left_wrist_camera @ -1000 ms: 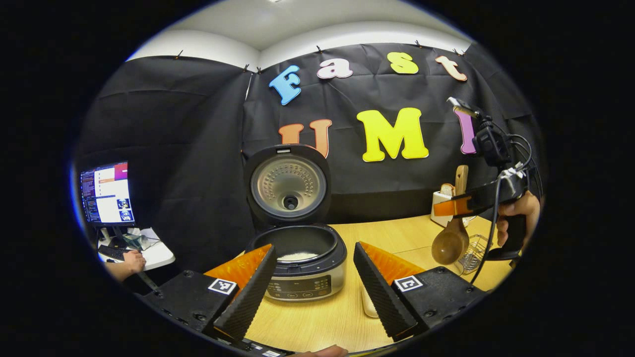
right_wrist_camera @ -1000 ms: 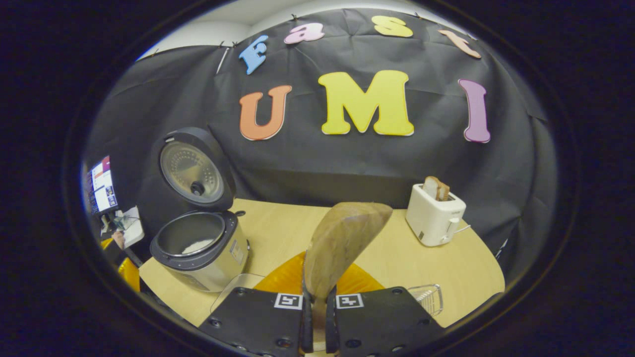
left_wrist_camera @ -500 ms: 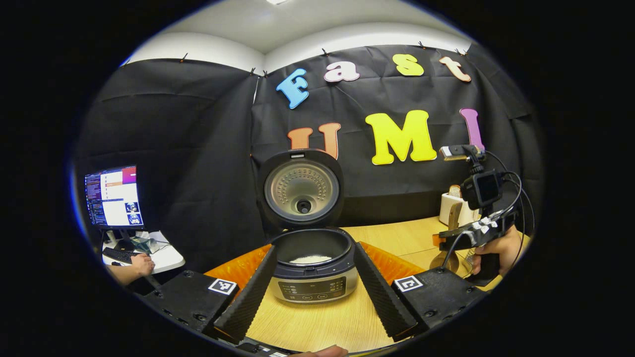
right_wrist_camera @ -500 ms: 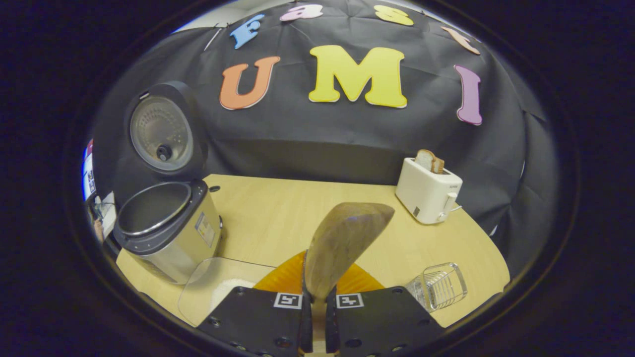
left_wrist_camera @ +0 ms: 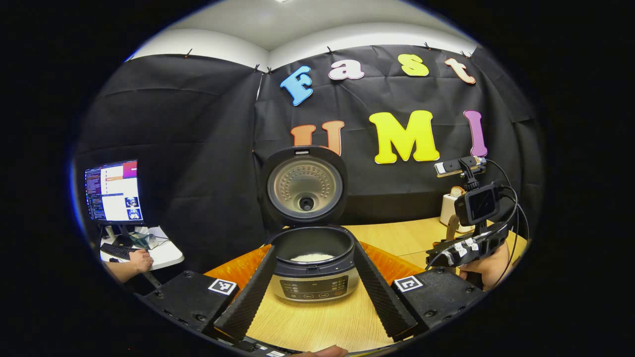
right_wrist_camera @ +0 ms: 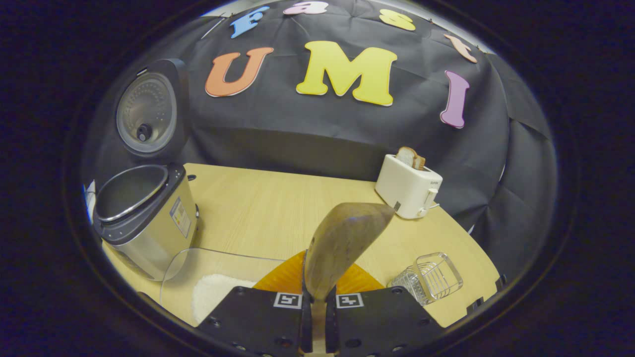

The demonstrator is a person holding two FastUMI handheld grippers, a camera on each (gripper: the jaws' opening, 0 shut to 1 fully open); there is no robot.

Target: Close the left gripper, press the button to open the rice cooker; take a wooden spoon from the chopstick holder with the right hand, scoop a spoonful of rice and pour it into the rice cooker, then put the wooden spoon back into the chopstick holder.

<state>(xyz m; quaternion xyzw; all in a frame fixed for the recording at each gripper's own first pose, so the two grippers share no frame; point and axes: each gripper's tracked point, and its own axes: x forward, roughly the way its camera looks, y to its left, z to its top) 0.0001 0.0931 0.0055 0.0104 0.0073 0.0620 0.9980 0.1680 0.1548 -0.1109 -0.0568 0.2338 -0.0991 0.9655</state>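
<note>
So the right claw [right_wrist_camera: 317,302] is clamped on the spoon [right_wrist_camera: 342,243], both fingers pinching the handle, with the bowl end sticking straight out ahead of the claw and tipped a bit to its right. What matters now is the holder [right_wrist_camera: 430,277]: that clear wire basket sits on the counter [right_wrist_camera: 278,208] near its right front edge, just ahead and to the right of the claw, lying tilted with its mouth facing up and away. The spoon's long axis runs forward, so I'd guess it has to swing right and tip downward to line up with that opening.

The cooker [right_wrist_camera: 141,218] stands open at the counter's left edge with white rice in the pot, and the clear rice tray [right_wrist_camera: 213,282] sits just in front of it.

The left claw [left_wrist_camera: 315,287] hangs spread wide in front of the cooker, holding nothing and well off from the holder. Right one's obviously nearer, and it's got the spoon anyway.
</note>
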